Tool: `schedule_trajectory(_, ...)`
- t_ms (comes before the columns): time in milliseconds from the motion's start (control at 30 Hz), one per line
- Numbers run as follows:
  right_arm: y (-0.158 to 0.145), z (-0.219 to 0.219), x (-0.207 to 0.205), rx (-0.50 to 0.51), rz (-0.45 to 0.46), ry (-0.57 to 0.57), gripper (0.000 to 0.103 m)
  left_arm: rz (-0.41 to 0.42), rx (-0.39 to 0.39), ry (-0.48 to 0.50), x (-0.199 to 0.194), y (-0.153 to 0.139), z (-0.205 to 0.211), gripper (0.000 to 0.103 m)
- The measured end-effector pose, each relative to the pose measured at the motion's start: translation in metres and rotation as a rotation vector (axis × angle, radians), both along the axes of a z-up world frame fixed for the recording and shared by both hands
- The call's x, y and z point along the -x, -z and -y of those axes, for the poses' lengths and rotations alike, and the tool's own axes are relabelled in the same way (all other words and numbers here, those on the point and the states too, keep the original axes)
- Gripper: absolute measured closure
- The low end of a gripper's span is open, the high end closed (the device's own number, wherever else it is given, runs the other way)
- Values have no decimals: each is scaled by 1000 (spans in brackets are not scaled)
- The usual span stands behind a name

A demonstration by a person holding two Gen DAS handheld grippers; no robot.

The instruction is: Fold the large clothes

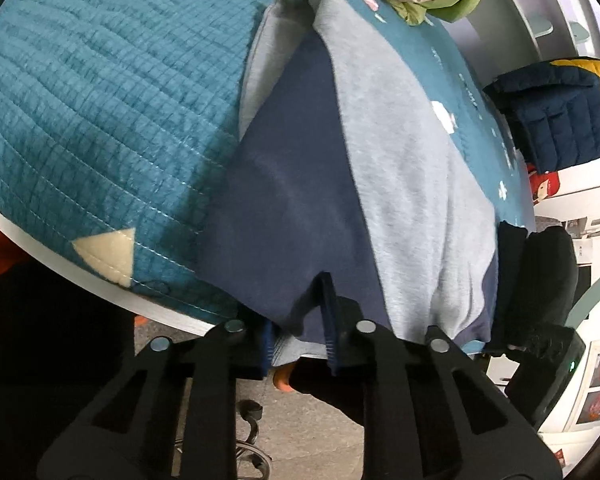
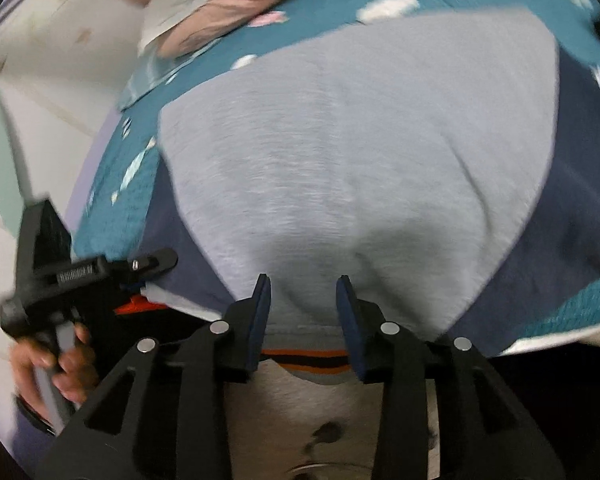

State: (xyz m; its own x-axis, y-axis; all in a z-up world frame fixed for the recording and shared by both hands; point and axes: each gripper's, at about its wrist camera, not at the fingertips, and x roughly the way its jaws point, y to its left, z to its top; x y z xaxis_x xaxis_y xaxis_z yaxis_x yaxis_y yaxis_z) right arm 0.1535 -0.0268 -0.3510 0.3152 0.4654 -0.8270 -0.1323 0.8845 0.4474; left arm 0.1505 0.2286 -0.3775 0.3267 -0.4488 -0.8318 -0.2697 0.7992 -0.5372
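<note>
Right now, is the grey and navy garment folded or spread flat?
Folded: the garment has a grey panel doubled over navy fabric on the quilt.

Even, soft indoor light, faint shadow on the quilt (image 1: 100,120) left of the left gripper (image 1: 300,336), motion blur throughout the right wrist view, strong fisheye bending, dark vignette at corners
</note>
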Motion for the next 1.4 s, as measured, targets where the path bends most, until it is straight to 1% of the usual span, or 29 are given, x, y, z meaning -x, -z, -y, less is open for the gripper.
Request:
schedule_trajectory(33,-2,-4,3,14,20,-21,64,5,14,-3,0,-4,0,86)
schedule_trajectory(67,-5,-14,7,41,59,-59,61,8,27,-3,-3,-6,1,86)
schedule_trajectory(133,-9,-29,14,72,121,-122,60,27,53,7,-6,-16,2,86)
schedule_trajectory(200,-10,-46,21,75,178,-196,59,34,70,22,-10,-26,5,86)
schedule_trajectory(267,-10,-56,25,83,212,-233,53,51,84,40,-13,-36,7,86)
schedule_trajectory(300,-10,-63,27,102,239,-254,52,60,85,51,-16,-41,11,86)
schedule_trajectory(333,-10,-64,30,116,257,-260,48,62,86,59,-18,-44,13,86)
schedule_trajectory(433,-10,-69,32,149,315,-279,45,63,90,72,-24,-48,20,86)
schedule_trajectory(500,-7,-78,27,183,352,-291,44,57,112,73,-27,-47,21,86)
schedule_trajectory(700,3,-111,10,312,456,-360,45,52,133,87,-38,-49,24,86)
schedule_trajectory(733,4,-115,6,336,470,-360,61,53,134,91,-40,-50,25,86)
schedule_trajectory(767,4,-116,3,323,467,-351,77,53,135,93,-42,-50,25,85)
schedule_trajectory(800,2,-112,-3,307,448,-315,83,60,142,92,-43,-52,25,84)
schedule_trajectory(833,-1,-105,-8,265,424,-282,85,72,167,90,-44,-55,25,82)
schedule_trajectory(867,-4,-98,-13,229,409,-257,87,96,214,98,-46,-63,25,80)
schedule_trajectory(900,-6,-93,-15,207,400,-243,87,121,243,104,-48,-69,25,78)
schedule_trajectory(933,-10,-84,-18,162,385,-217,88,158,262,110,-49,-79,26,74)
schedule_trajectory(1000,-19,-68,-23,85,360,-165,88,253,264,116,-50,-106,29,58)
schedule_trajectory(1033,-24,-58,-27,32,341,-123,88,293,264,118,-50,-118,30,56)
schedule_trajectory(1067,-29,-49,-30,-14,326,-85,88,333,253,114,-49,-129,29,53)
schedule_trajectory(1100,-32,-37,-33,-69,308,-43,88,380,207,96,-48,-142,29,46)
schedule_trajectory(1133,-35,-24,-36,-125,290,2,88,404,168,82,-46,-149,30,45)
schedule_trajectory(1167,-39,-9,-39,-177,280,54,88,428,111,59,-46,-156,31,45)
schedule_trajectory(1200,-44,6,-41,-222,275,95,88,429,84,54,-46,-157,35,45)
schedule_trajectory(1267,-52,36,-41,-300,275,186,88,395,37,51,-50,-150,41,45)
schedule_trajectory(1300,-55,49,-39,-326,276,223,88,355,20,58,-57,-141,50,45)
schedule_trajectory(1367,-59,76,-34,-356,280,301,88,312,2,82,-63,-125,64,45)
schedule_trajectory(1400,-59,93,-31,-369,276,348,88,277,-14,108,-70,-113,79,45)
